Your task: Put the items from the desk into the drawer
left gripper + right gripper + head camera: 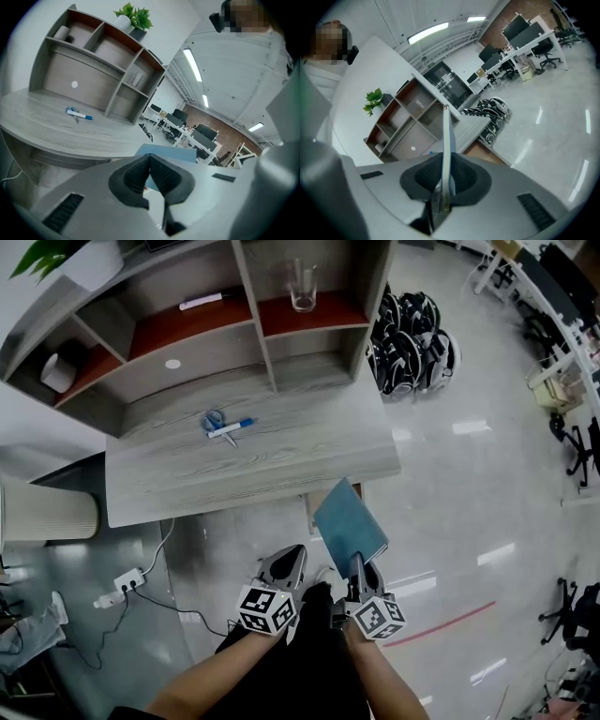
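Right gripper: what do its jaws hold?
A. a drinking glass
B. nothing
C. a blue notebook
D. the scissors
C: the right gripper is shut on the blue notebook, whose thin edge stands upright between its jaws.

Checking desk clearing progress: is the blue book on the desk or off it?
Off it. The right tool grips the blue book by its edge, holding it in the air in front of the desk.
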`<state>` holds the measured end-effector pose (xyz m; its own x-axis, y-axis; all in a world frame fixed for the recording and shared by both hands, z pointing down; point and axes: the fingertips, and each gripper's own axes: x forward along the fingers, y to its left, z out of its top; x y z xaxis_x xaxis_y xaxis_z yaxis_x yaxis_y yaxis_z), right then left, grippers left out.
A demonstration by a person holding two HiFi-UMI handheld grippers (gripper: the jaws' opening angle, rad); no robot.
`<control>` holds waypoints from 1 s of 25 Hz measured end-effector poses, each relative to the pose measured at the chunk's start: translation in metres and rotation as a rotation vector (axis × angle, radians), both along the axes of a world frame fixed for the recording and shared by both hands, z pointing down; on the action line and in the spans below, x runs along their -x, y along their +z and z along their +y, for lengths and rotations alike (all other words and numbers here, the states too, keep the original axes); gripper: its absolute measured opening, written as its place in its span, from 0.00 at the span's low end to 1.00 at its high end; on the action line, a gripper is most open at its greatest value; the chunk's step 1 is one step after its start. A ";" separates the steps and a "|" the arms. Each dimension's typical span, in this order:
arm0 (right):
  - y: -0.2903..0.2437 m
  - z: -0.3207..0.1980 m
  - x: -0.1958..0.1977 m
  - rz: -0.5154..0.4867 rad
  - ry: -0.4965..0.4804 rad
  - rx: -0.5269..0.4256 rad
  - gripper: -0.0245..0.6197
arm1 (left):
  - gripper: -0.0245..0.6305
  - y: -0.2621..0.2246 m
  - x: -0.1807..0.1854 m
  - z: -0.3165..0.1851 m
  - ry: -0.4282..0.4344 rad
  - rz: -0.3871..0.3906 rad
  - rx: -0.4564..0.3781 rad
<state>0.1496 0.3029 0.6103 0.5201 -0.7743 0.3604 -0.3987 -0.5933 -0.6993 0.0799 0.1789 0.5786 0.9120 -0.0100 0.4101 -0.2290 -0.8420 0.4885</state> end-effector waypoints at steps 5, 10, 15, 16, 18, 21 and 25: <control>0.029 0.002 0.000 -0.040 0.054 0.003 0.12 | 0.06 0.006 -0.003 0.013 0.023 0.016 0.017; 0.053 0.002 0.001 -0.107 0.123 -0.037 0.12 | 0.06 0.012 -0.005 0.020 0.045 0.009 0.011; 0.067 0.005 0.008 -0.129 0.168 -0.098 0.12 | 0.06 0.023 -0.005 0.024 0.067 0.000 0.010; 0.067 0.005 0.008 -0.128 0.173 -0.108 0.12 | 0.06 0.026 -0.005 0.024 0.074 -0.005 0.008; 0.068 0.005 0.011 -0.134 0.190 -0.118 0.12 | 0.06 0.029 -0.005 0.023 0.088 -0.011 0.005; 0.076 0.012 0.018 -0.162 0.230 -0.116 0.12 | 0.06 0.031 -0.005 0.021 0.100 -0.014 0.002; 0.097 0.020 0.019 -0.213 0.293 -0.114 0.12 | 0.06 0.037 -0.005 0.021 0.113 -0.025 -0.016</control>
<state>0.1307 0.3228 0.7077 0.6485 -0.6448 0.4045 -0.0622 -0.5745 -0.8161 0.0853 0.1999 0.6154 0.8971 0.0858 0.4333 -0.1438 -0.8708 0.4701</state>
